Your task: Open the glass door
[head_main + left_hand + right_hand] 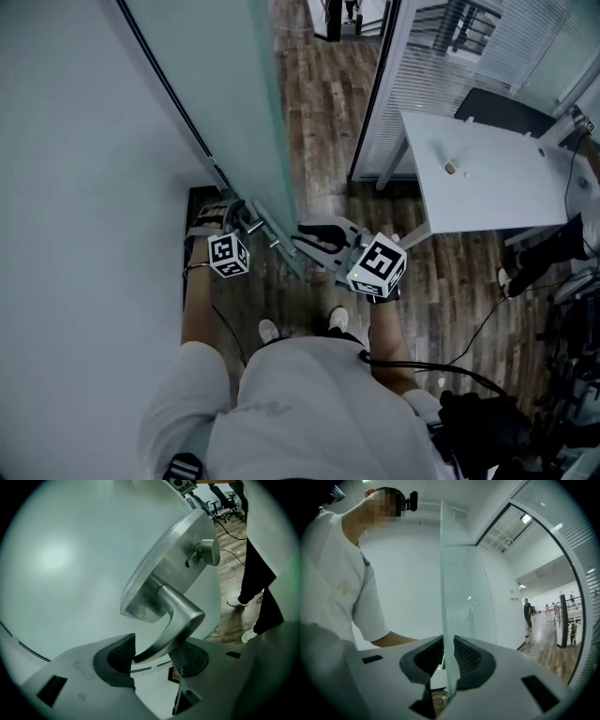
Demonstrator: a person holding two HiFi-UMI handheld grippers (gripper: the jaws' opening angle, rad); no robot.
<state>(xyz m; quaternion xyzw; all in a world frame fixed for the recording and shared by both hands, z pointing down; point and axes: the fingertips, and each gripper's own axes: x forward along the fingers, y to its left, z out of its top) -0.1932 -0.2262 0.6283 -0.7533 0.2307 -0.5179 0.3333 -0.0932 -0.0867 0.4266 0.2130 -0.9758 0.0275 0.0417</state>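
Observation:
The frosted glass door [234, 94] stands edge-on in front of me in the head view. Its metal lever handle [178, 616] sticks out from a round-ended plate [150, 578] with a thumb turn [206, 552] above it. My left gripper [152, 656] is open, and the lever's end lies between its pads without being squeezed. In the head view that gripper [236, 225] is on the door's left side. My right gripper [449, 656] points level and is shut on the door's free edge [449, 620]; in the head view it [305, 239] reaches in from the right.
A white table [487, 178] with a small object [451, 168] on it stands at the right. Cables [487, 319] run over the wood floor. A framed glass partition [375, 94] lies behind the door. A person [528, 613] stands far down the corridor.

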